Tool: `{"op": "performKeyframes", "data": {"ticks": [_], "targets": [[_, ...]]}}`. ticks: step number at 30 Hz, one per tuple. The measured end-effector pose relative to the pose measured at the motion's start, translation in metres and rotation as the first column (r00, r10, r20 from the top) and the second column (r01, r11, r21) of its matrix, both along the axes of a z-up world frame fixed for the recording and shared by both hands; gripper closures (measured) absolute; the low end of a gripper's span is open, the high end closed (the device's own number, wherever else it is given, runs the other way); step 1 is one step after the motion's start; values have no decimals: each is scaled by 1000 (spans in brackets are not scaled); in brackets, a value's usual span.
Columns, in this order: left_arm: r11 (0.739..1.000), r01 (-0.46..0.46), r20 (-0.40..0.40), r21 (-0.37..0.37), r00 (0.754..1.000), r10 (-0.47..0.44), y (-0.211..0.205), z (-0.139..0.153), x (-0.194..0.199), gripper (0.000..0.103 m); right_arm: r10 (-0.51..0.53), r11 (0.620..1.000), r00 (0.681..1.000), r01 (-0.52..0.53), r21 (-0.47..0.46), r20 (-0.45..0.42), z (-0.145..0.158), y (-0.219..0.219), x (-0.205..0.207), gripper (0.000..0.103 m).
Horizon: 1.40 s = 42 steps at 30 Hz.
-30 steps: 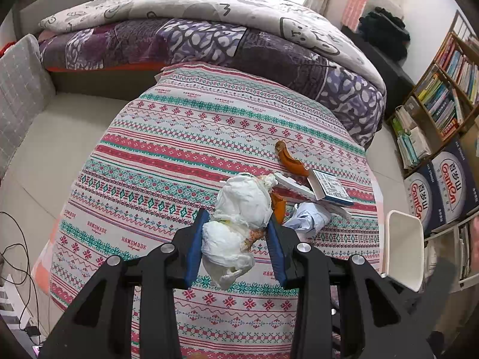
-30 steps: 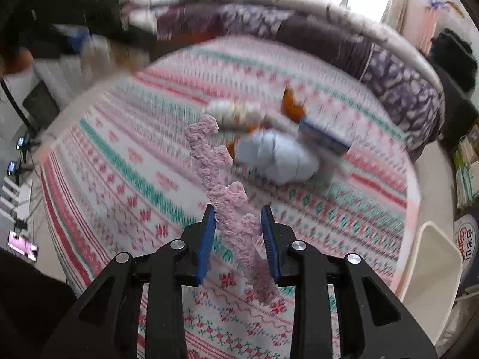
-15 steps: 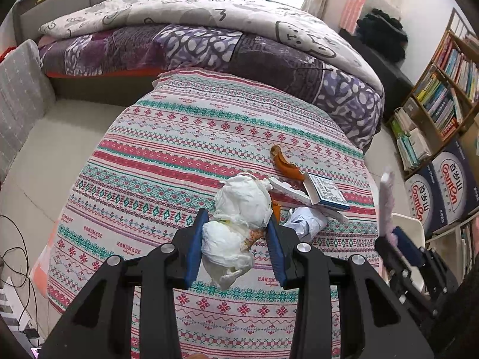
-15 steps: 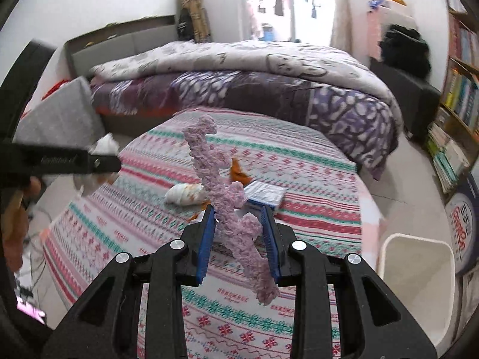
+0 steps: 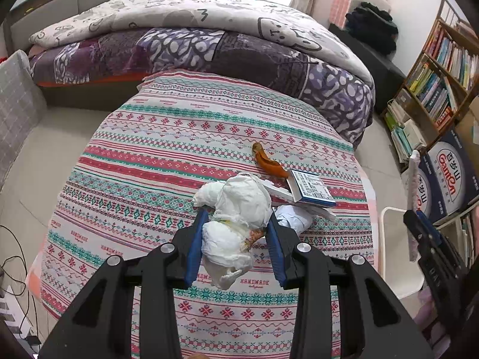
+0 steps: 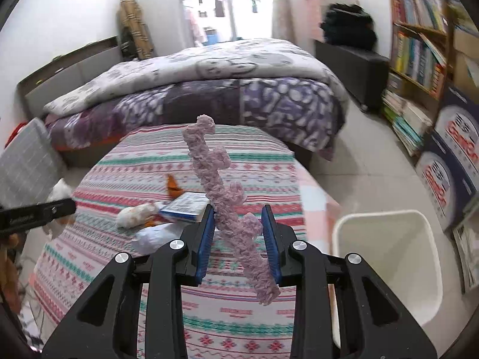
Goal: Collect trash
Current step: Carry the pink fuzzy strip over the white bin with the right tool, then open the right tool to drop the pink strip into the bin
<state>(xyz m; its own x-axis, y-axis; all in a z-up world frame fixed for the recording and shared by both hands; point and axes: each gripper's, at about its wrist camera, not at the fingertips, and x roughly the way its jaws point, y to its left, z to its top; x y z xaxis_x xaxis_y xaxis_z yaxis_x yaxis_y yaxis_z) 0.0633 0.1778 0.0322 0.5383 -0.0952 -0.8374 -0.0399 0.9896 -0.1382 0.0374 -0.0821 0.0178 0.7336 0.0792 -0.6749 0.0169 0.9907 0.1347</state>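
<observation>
My left gripper [image 5: 236, 243] is shut on a crumpled white plastic bag [image 5: 236, 218] and holds it above the striped tablecloth [image 5: 167, 161]. My right gripper [image 6: 239, 239] is shut on a long pink fuzzy strip [image 6: 221, 197], held over the table's right edge, left of the white trash bin [image 6: 389, 257]. On the cloth lie an orange peel [image 5: 268, 161], a blue-and-white box [image 5: 310, 187] and a crumpled white paper [image 5: 292, 218]. The right gripper with the strip also shows in the left wrist view [image 5: 414, 206], over the bin [image 5: 398, 257].
A bed with a purple and white quilt [image 5: 209, 45] stands behind the table. Bookshelves [image 5: 434, 83] and blue cartons [image 5: 449, 176] line the right wall. A grey panel [image 5: 15, 104] and cables [image 5: 12, 257] are at the left on the floor.
My right gripper has swung right with the pink strip, from over the trash pile to beside the white bin. My left gripper has risen slightly with the bag.
</observation>
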Motion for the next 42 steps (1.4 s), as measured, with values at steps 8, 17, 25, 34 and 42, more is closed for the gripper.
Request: {"op": "performKeyframes", "data": {"ticks": [8, 17, 25, 34, 42], "targets": [[999, 31, 5, 7, 999, -31, -20, -2, 1, 65, -189, 982, 981, 190, 18, -43, -6, -53, 1, 72], [997, 71, 1, 20, 997, -71, -46, -6, 5, 65, -418, 904, 891, 427, 15, -179, -30, -126, 1, 72], [994, 109, 14, 18, 994, -110, -70, -5, 4, 65, -559, 825, 796, 562, -59, -234, -44, -165, -10, 58], [985, 171, 54, -6, 984, -171, -102, 0, -2, 65, -579, 814, 801, 579, -43, -152, -21, -173, -22, 24], [921, 377, 63, -98, 926, -372, -181, -3, -22, 65, -549, 835, 835, 549, 39, -33, 28, -186, -39, 12]]}}
